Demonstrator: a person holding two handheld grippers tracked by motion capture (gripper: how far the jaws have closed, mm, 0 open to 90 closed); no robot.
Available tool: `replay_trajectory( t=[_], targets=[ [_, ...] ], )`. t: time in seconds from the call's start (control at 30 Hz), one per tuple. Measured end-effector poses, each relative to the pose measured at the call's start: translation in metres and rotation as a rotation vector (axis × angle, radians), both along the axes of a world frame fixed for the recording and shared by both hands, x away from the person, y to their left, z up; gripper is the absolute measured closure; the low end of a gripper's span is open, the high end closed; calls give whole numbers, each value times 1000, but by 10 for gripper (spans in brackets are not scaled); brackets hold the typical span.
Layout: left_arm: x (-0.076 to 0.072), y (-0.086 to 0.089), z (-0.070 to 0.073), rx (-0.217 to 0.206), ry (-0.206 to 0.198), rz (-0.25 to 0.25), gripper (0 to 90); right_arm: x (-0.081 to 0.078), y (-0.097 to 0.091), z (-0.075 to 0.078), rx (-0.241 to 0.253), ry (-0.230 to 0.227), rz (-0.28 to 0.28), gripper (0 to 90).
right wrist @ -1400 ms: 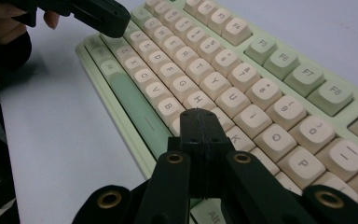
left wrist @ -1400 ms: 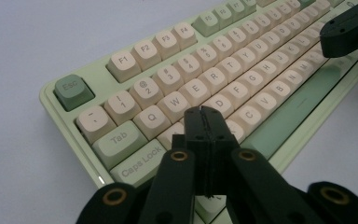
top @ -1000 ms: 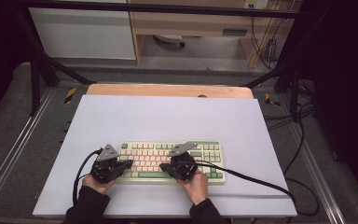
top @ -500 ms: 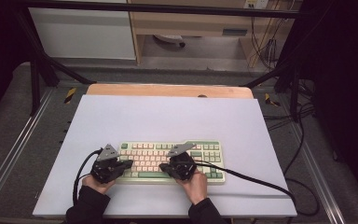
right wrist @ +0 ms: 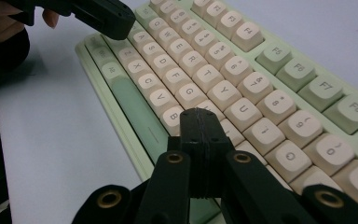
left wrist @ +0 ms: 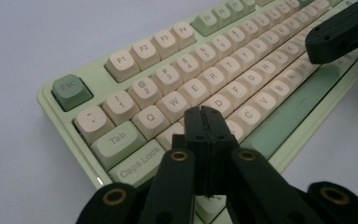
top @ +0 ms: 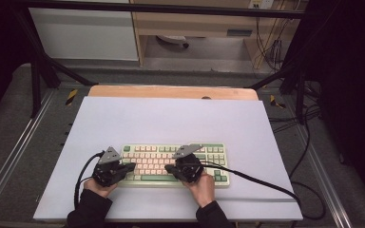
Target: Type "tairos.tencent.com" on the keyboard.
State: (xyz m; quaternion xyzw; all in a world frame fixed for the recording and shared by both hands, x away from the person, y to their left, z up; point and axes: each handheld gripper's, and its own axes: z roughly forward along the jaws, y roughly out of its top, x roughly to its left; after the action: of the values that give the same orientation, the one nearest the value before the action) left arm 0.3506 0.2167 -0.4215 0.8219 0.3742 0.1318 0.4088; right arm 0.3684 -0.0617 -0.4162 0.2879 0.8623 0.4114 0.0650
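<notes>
A pale green keyboard (top: 154,156) with cream and green keys lies on the near half of the light grey table sheet (top: 171,118). My left gripper (top: 132,166) is shut and empty, its tip over the keyboard's left end. In the left gripper view that tip (left wrist: 204,114) hovers by the A and S keys of the keyboard (left wrist: 168,84). My right gripper (top: 167,167) is also shut and empty, pointing left over the middle keys. Its tip (right wrist: 199,116) sits above the keys near B and N of the keyboard (right wrist: 242,79). The two tips point toward each other, a short gap apart.
A wooden board edge (top: 171,91) runs along the back of the sheet. A black cable (top: 266,183) trails right from the right gripper across the sheet. Metal frame rails (top: 19,152) flank the table. More cables (top: 309,142) hang off the right side.
</notes>
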Motion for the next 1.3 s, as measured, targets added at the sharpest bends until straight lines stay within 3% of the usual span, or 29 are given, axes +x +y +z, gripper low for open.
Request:
replay_trajectory(
  t=[0.63, 1.3],
  targets=[
    [-1, -2, 2, 1, 0, -5, 895, -2, -34, 4, 14, 3, -40, 900],
    [3, -19, 9, 7, -7, -25, 895, -8, -69, 2, 20, 4, -73, 900]
  ],
)
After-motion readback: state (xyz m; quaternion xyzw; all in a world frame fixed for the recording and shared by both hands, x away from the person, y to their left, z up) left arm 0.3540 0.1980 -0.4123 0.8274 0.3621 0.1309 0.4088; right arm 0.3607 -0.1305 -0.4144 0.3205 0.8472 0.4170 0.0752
